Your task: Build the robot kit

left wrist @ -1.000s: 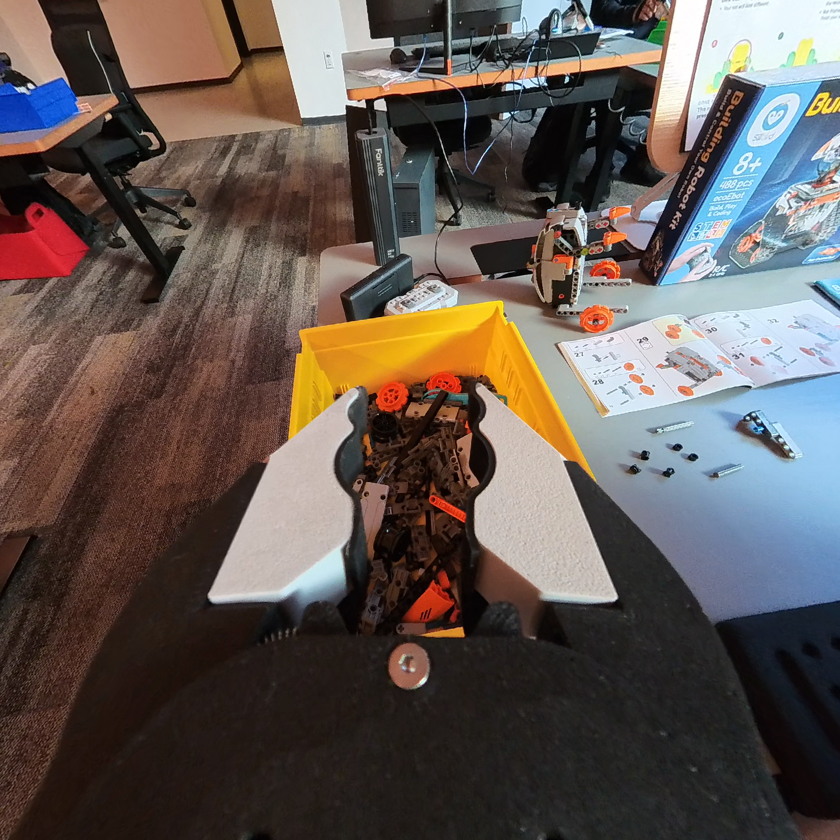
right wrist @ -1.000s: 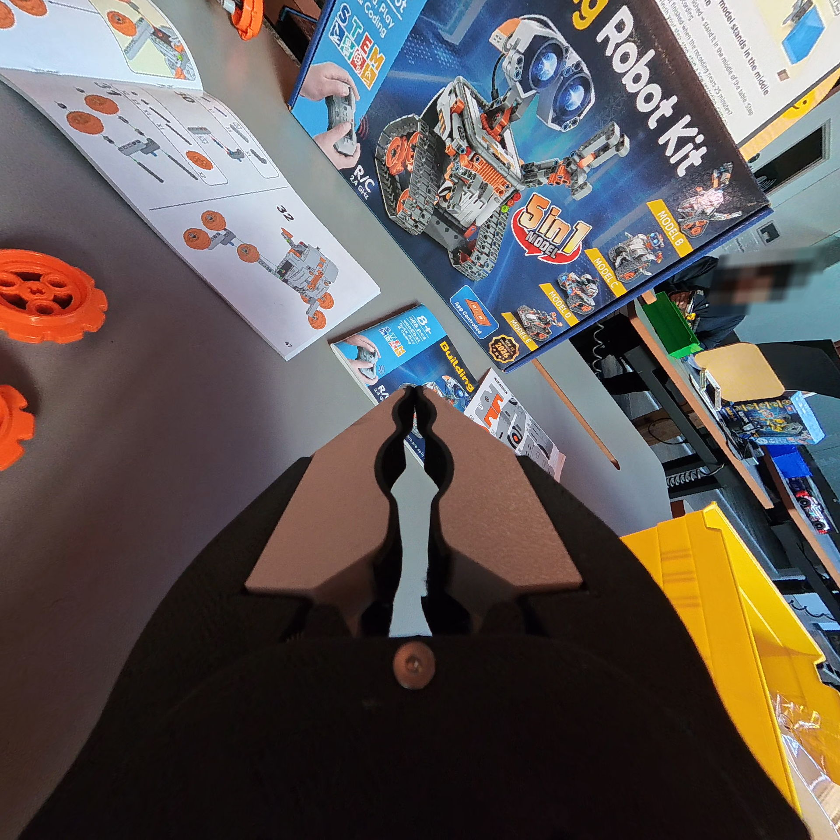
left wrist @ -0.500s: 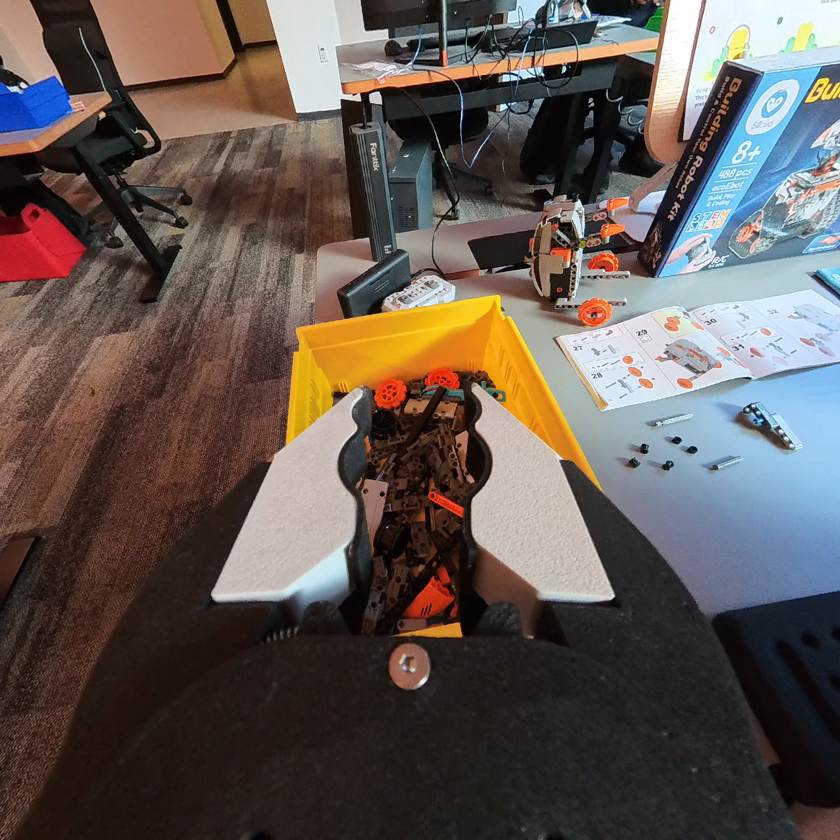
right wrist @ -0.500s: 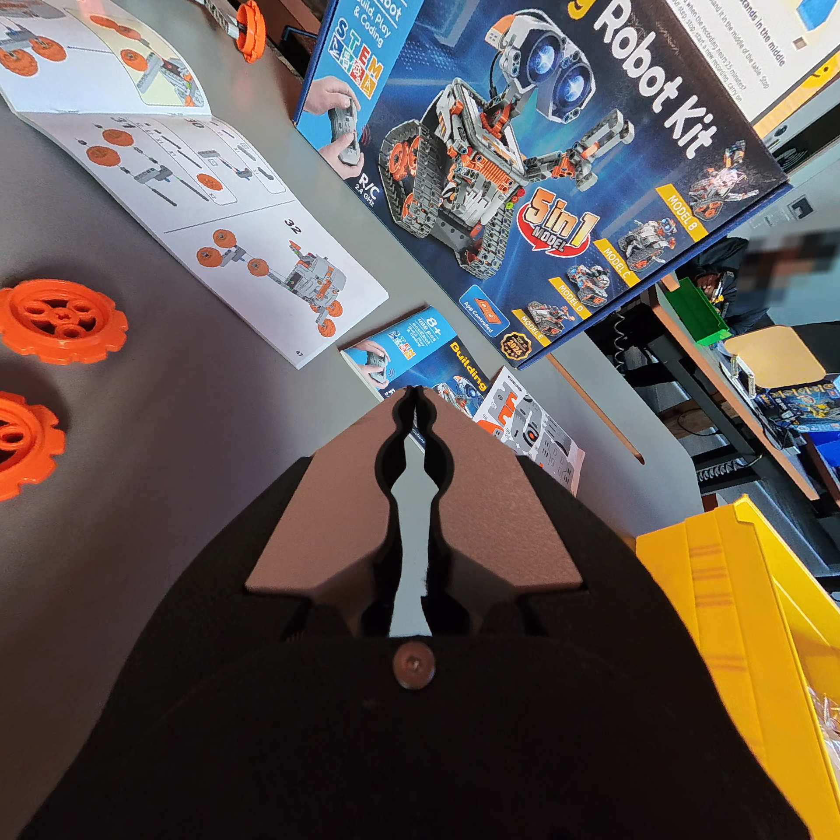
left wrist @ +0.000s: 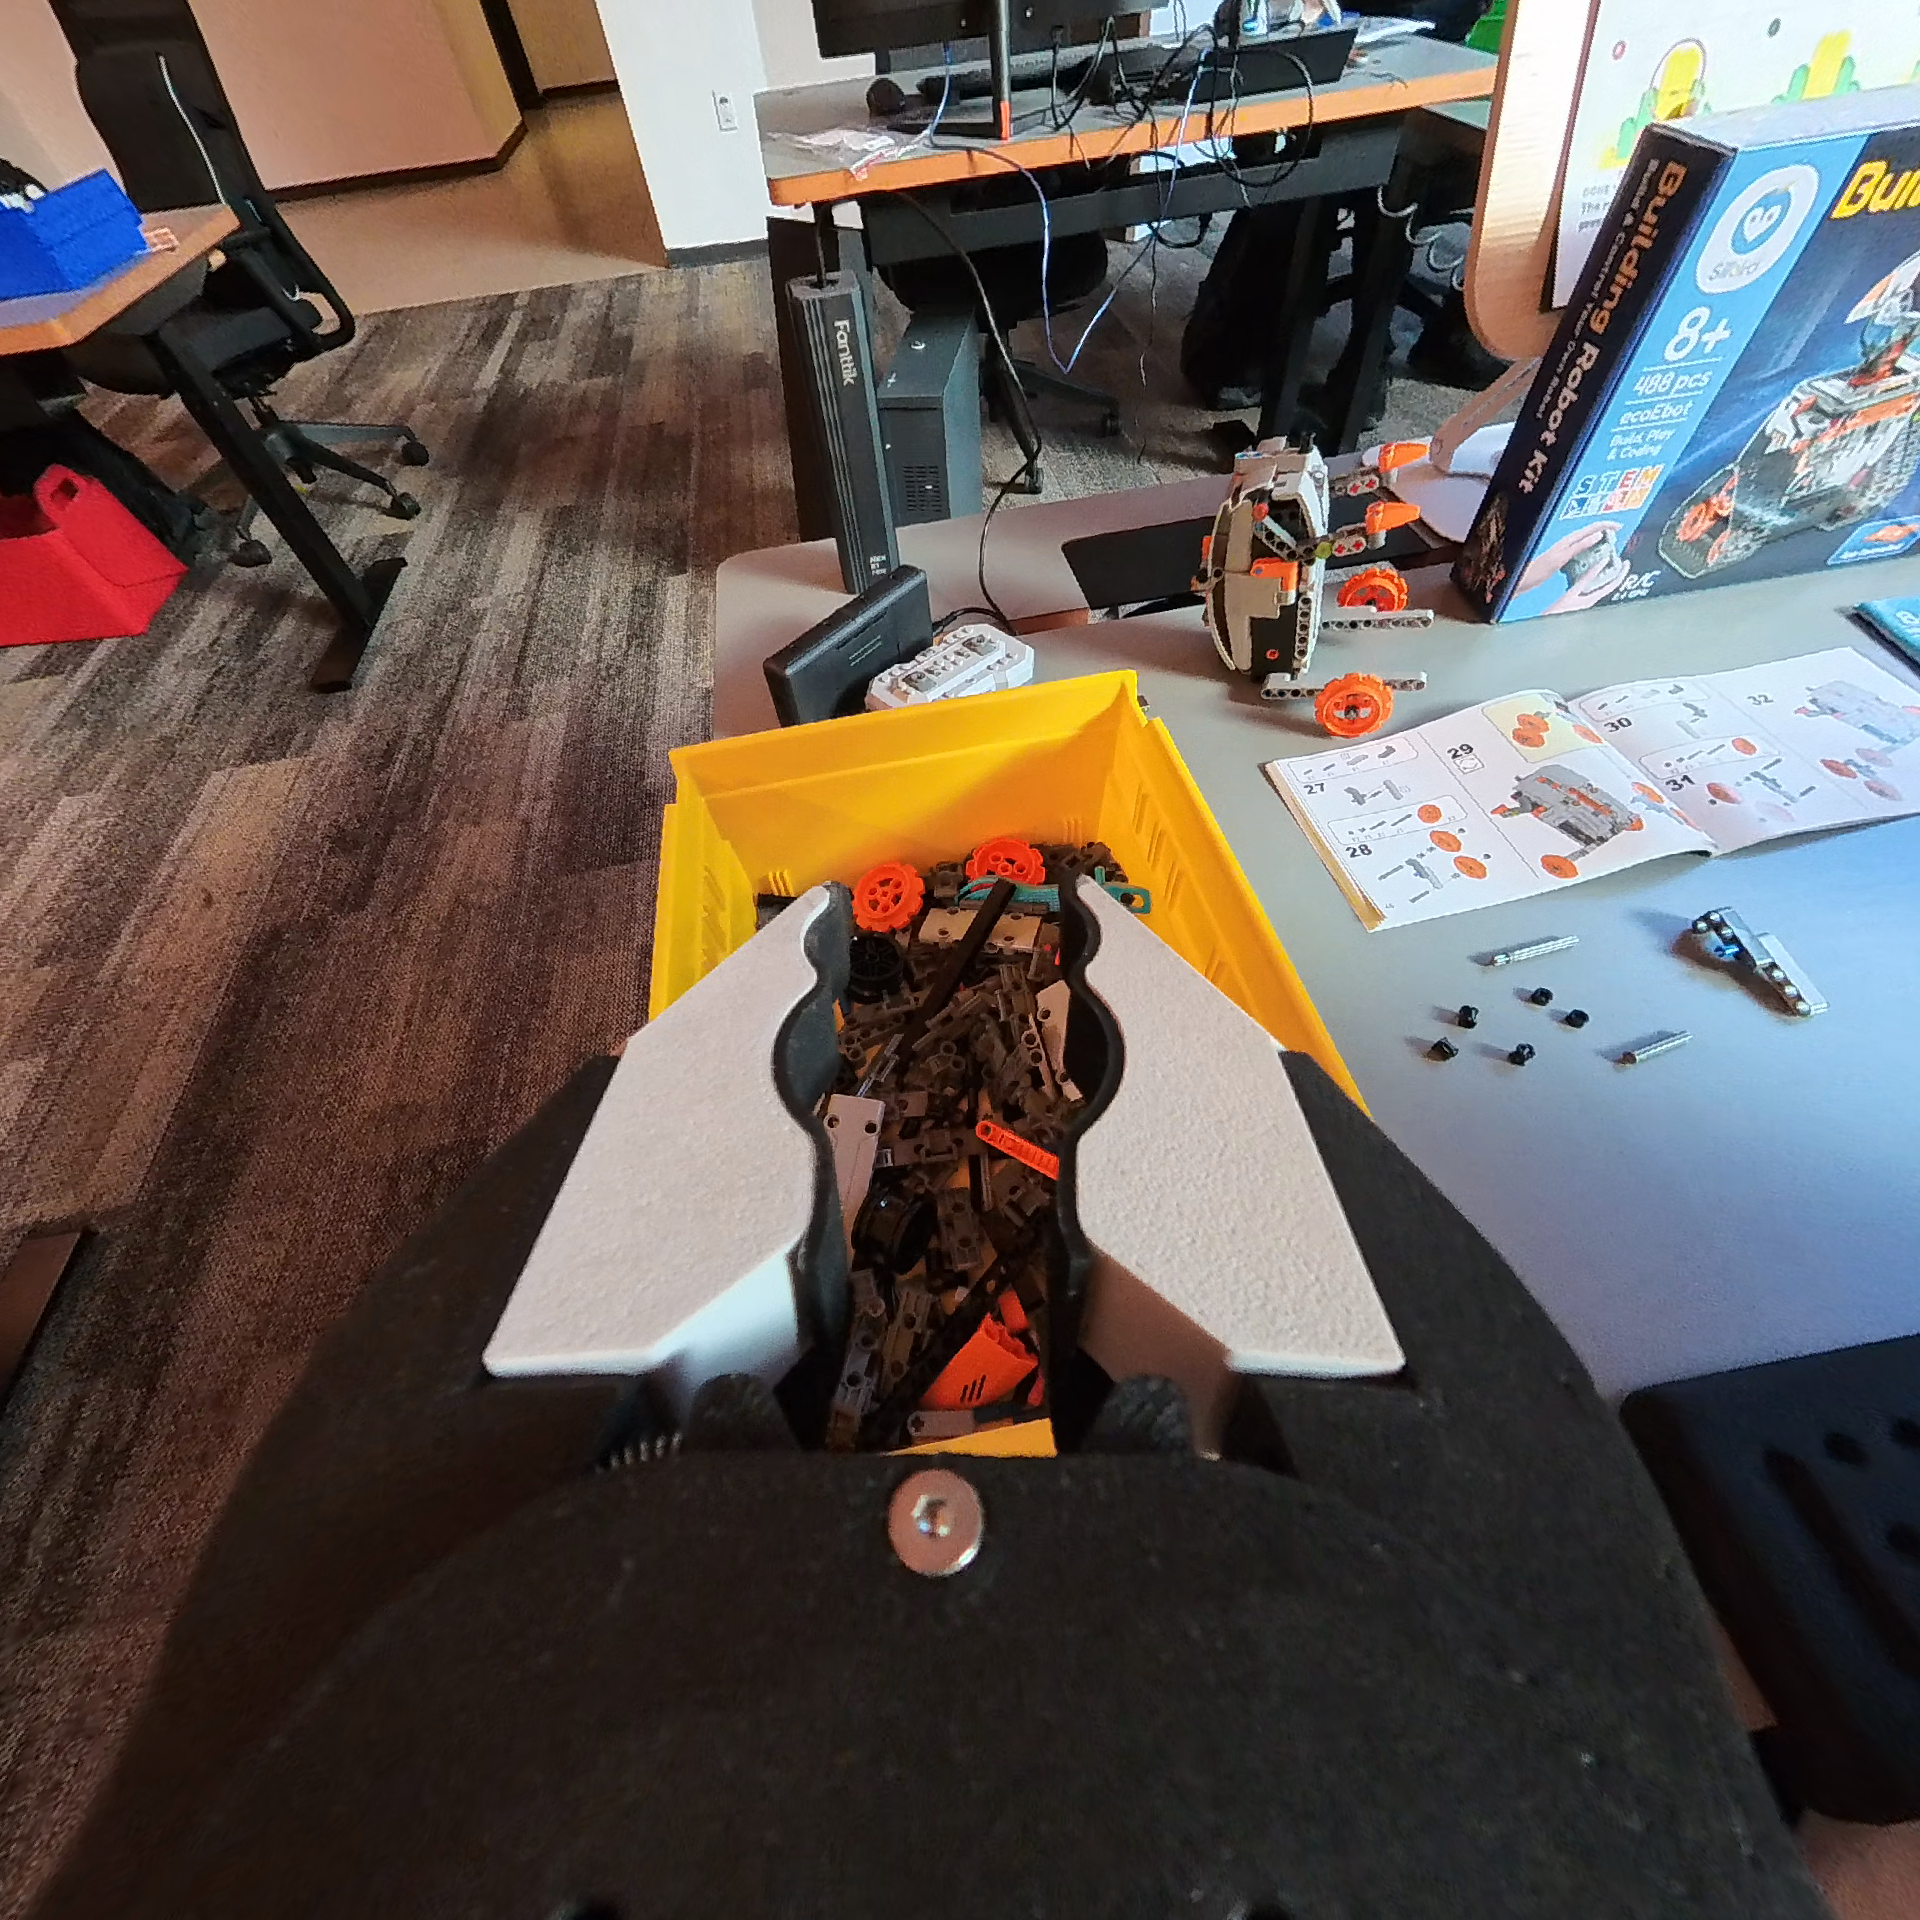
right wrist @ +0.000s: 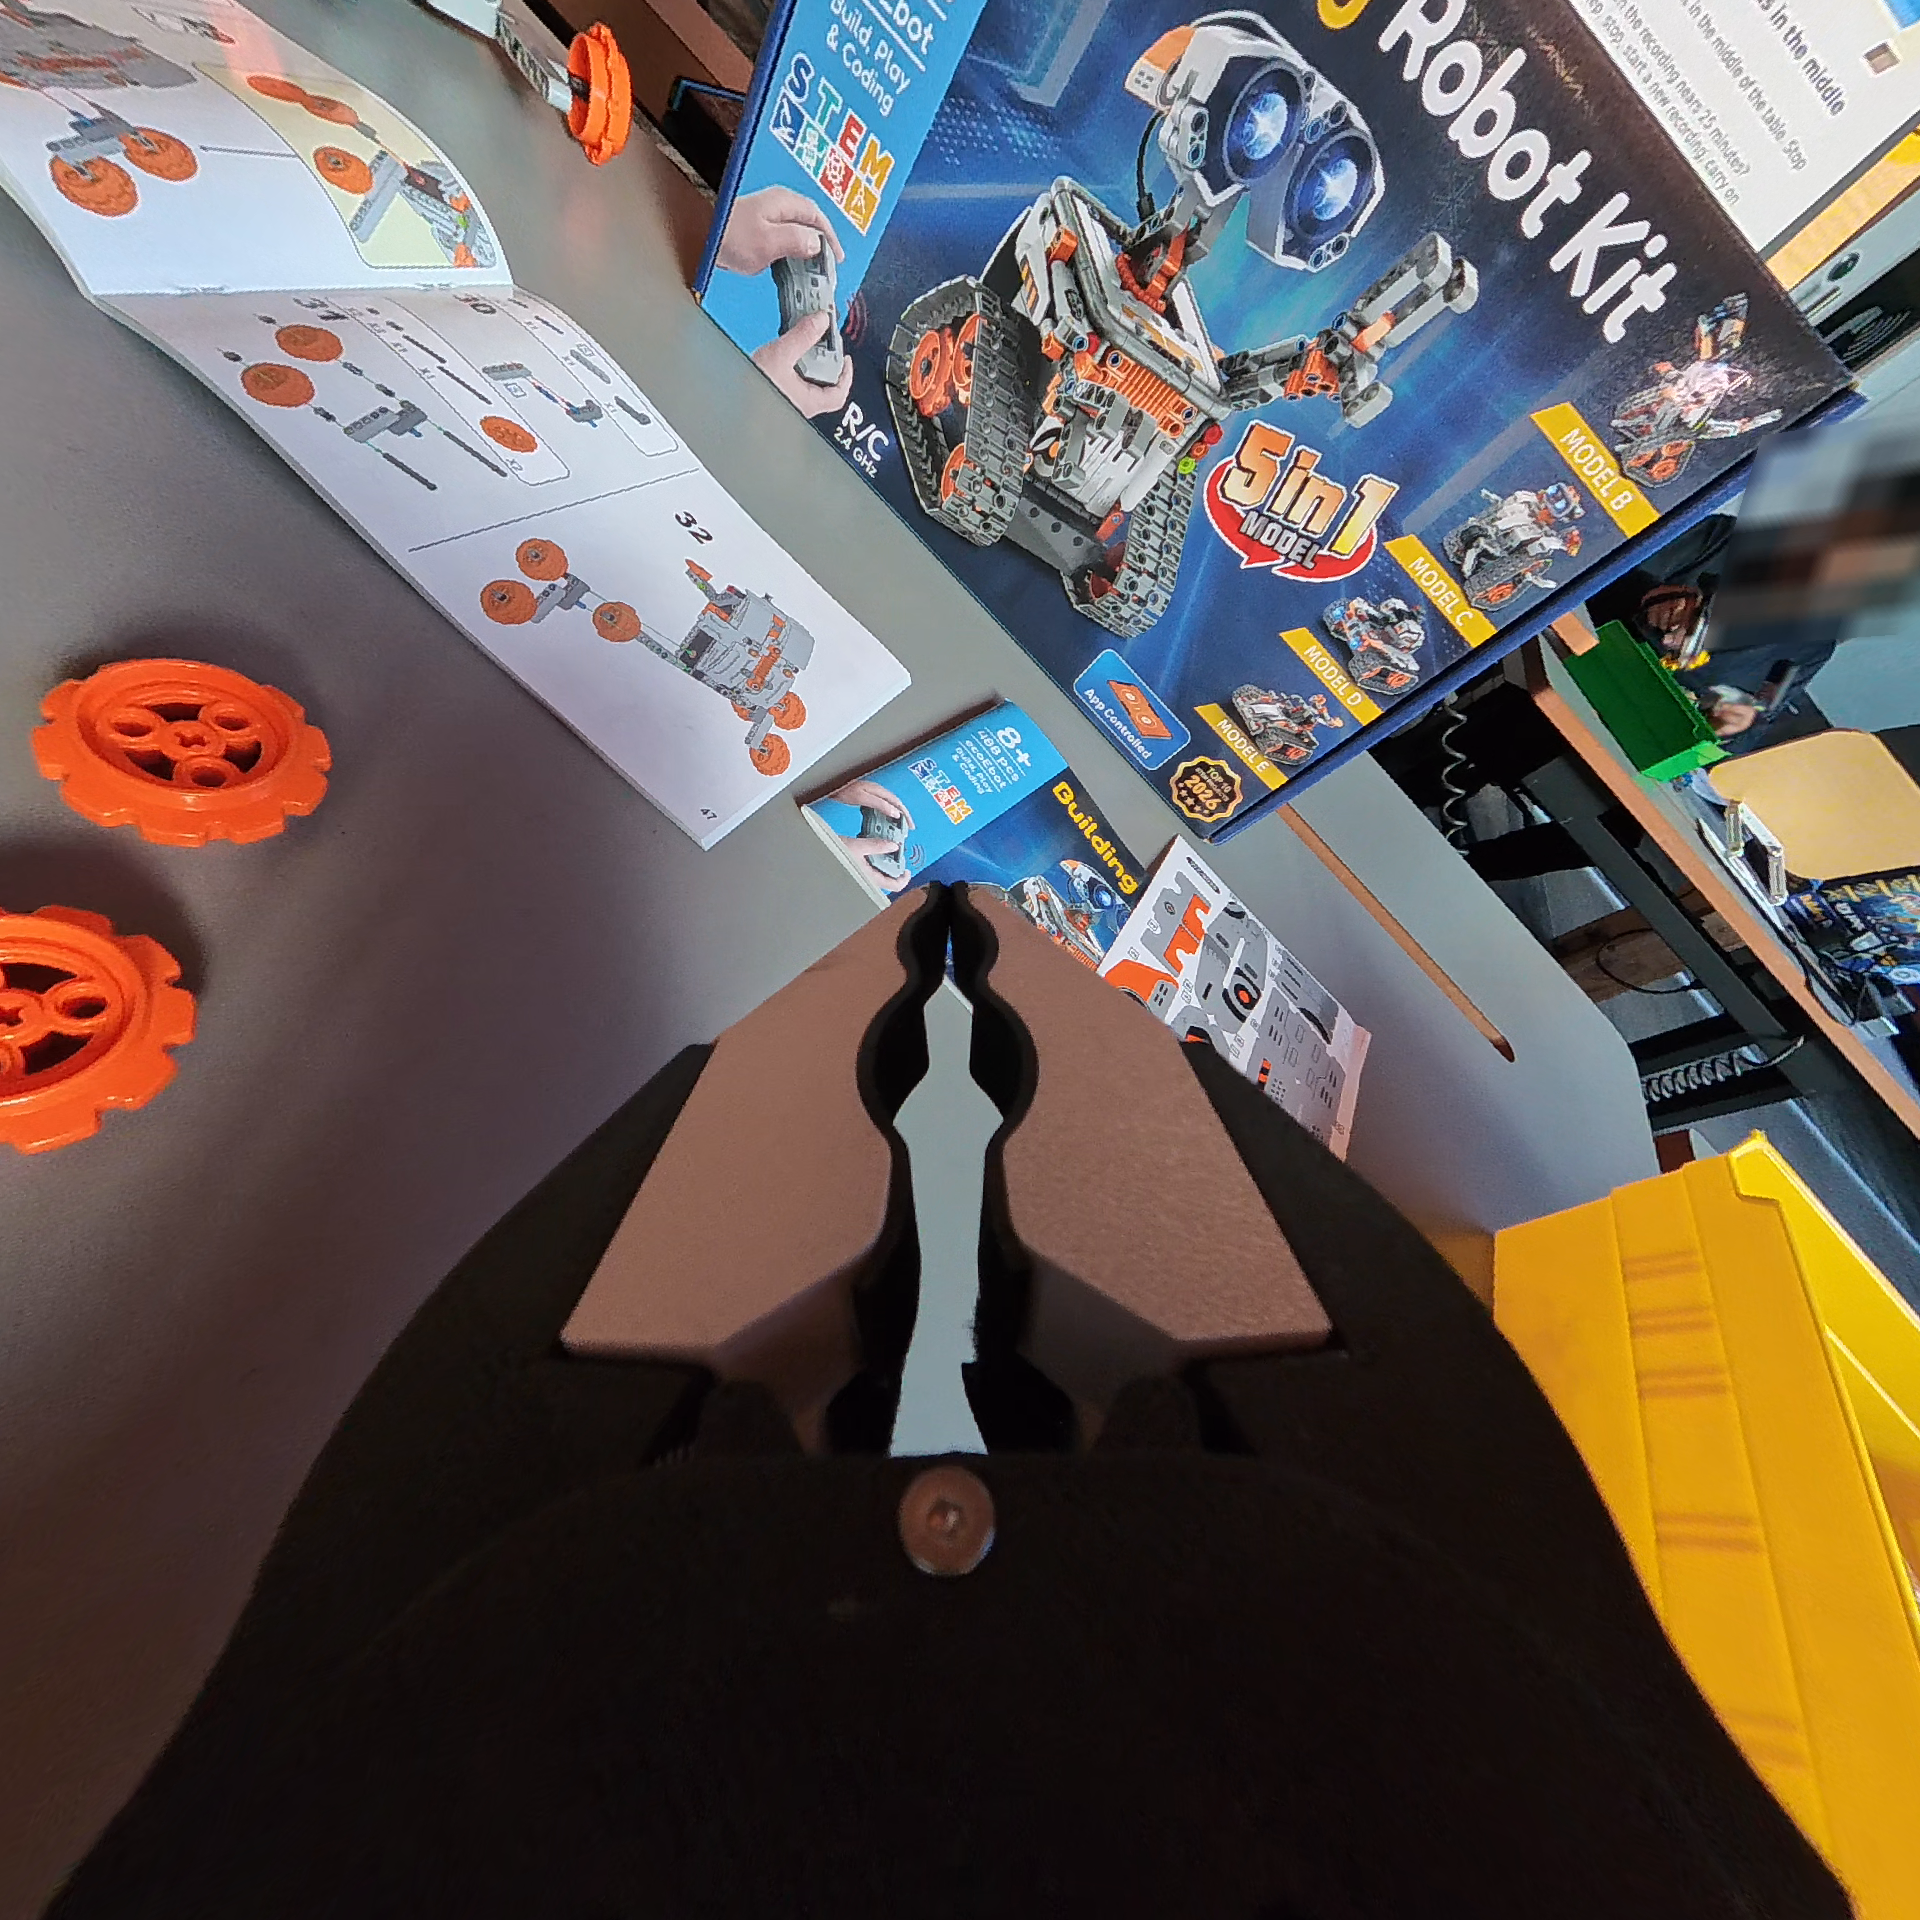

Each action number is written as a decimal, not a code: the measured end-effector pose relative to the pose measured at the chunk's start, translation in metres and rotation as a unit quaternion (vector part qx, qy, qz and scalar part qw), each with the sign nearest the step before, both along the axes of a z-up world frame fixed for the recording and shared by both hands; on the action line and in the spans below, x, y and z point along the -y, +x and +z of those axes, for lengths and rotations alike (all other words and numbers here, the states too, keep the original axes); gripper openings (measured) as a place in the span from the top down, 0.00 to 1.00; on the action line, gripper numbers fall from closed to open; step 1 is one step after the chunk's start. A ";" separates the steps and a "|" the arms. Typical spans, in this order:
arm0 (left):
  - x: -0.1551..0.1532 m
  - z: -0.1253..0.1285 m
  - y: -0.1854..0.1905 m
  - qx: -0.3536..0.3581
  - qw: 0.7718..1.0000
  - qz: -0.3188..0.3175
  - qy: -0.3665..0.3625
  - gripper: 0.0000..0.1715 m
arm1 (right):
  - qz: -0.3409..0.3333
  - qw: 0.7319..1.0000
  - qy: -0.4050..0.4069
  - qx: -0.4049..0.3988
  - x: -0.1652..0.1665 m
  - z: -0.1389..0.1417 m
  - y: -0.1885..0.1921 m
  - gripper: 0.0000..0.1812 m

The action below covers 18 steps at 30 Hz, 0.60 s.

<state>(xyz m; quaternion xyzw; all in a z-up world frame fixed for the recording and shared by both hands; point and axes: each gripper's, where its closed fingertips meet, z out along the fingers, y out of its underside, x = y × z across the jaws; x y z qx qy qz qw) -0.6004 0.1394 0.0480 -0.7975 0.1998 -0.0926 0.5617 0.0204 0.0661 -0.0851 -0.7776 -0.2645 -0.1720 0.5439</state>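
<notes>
Left wrist view shows my left gripper (left wrist: 951,914) spread wide, holding nothing, over the yellow bin (left wrist: 904,769) of grey, black and orange building pieces (left wrist: 956,1091). My right gripper (right wrist: 951,896) is pinched closed and empty above the grey table (right wrist: 436,1018), near a printed blue booklet (right wrist: 966,800), two orange gear wheels (right wrist: 182,750) and the lettered blue kit box (right wrist: 1247,343)

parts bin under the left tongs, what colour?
Yellow bin, clearest in the left wrist view.
</notes>
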 end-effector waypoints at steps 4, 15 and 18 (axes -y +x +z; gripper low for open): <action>0.004 -0.001 0.004 0.002 1.000 -0.011 -0.007 0.78 | 0.006 1.000 -0.004 -0.005 -0.001 -0.001 -0.003 1.00; 0.060 -0.033 0.106 0.090 0.973 -0.197 -0.074 0.77 | 0.325 0.919 -0.096 -0.202 0.007 0.032 -0.207 0.75; 0.081 -0.044 0.143 0.117 0.957 -0.247 -0.099 0.77 | 0.383 0.898 -0.179 -0.119 0.001 -0.002 -0.254 0.70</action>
